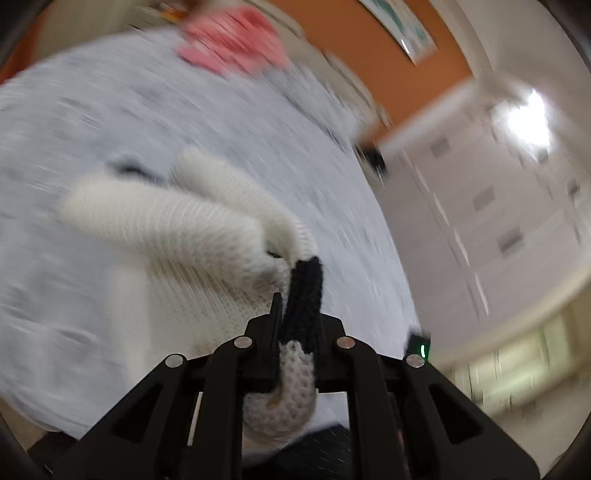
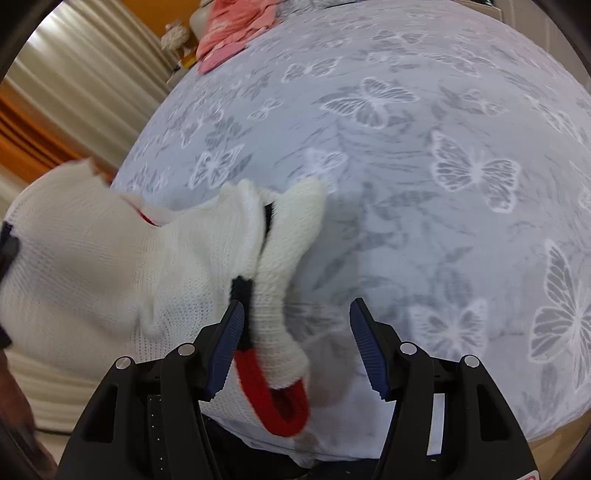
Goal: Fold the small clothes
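Observation:
A small white knit sweater point(image 1: 166, 221) with black trim hangs over the bed, and this view is blurred by motion. My left gripper point(image 1: 291, 306) is shut on its black-edged hem point(image 1: 304, 291), and white knit bunches behind the jaws. In the right wrist view the same sweater point(image 2: 92, 266) spreads to the left. Its sleeve with a red cuff point(image 2: 277, 398) dangles between the blue pads point(image 2: 229, 343) of my right gripper point(image 2: 299, 325). That gripper is open; the sleeve lies against the left pad and well apart from the right one.
The bed carries a grey cover with white butterflies point(image 2: 406, 147). A pile of pink clothes point(image 2: 236, 26) lies at its far end. Cream curtains point(image 2: 92, 55) and an orange wall stand to the left. White wardrobe doors point(image 1: 480, 221) stand past the bed's right edge.

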